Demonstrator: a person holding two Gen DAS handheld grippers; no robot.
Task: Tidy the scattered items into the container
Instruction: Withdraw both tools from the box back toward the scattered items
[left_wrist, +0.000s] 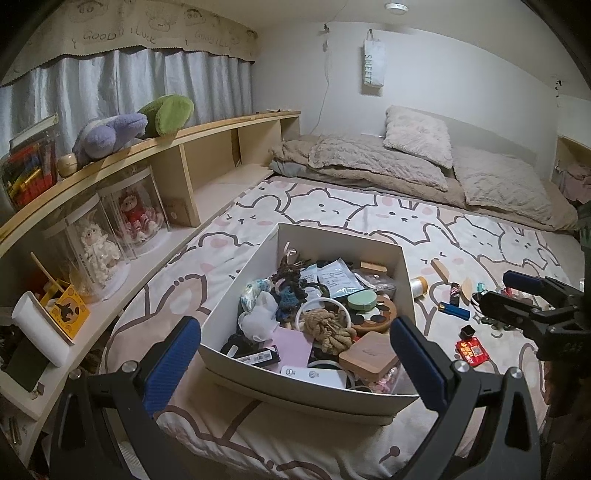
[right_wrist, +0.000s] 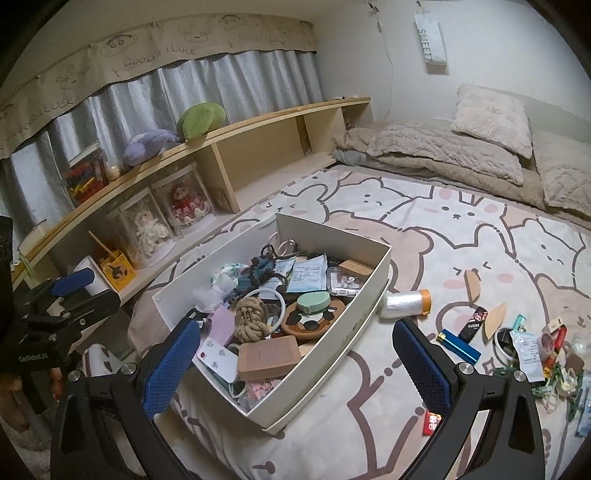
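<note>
At the far left a long pale wooden shelf (right_wrist: 258, 125) is seen along the grey-curtained window, with purple and green plush toys (right_wrist: 177, 133) on top and two clear cylindrical doll cases (right_wrist: 166, 218) in its lower bay. Next to it, on the bed, the open cream rectangular cardboard box (right_wrist: 343, 332) is already well filled: a knotted tan rope ball (right_wrist: 251, 317), a mint-green round compact (right_wrist: 314, 301), a brown wooden block (right_wrist: 267, 356) and paper packets are piled inside, so most of the tidying is judged done. The left gripper (left_wrist: 295, 362) is held just in front of the box with its blue-padded fingers spread apart and nothing between them; the right gripper (right_wrist: 299, 365) is likewise held wide and empty. To the right of the box, items are left scattered on the bed: a clear plastic film roll with an orange end (right_wrist: 404, 302) touching the box wall, a blue lighter (right_wrist: 460, 347), a dark lipstick-like tube (right_wrist: 476, 321), two wooden leaf-shaped pieces (right_wrist: 472, 286), a small red packet (right_wrist: 432, 422) and a heap of clips and sachets (right_wrist: 539, 354) at the far right. A rabbit-print cream and pink bedsheet (right_wrist: 443, 229) is spread beneath; beige quilts and fluffy pillows (right_wrist: 491, 114) are stacked against the white wall.
</note>
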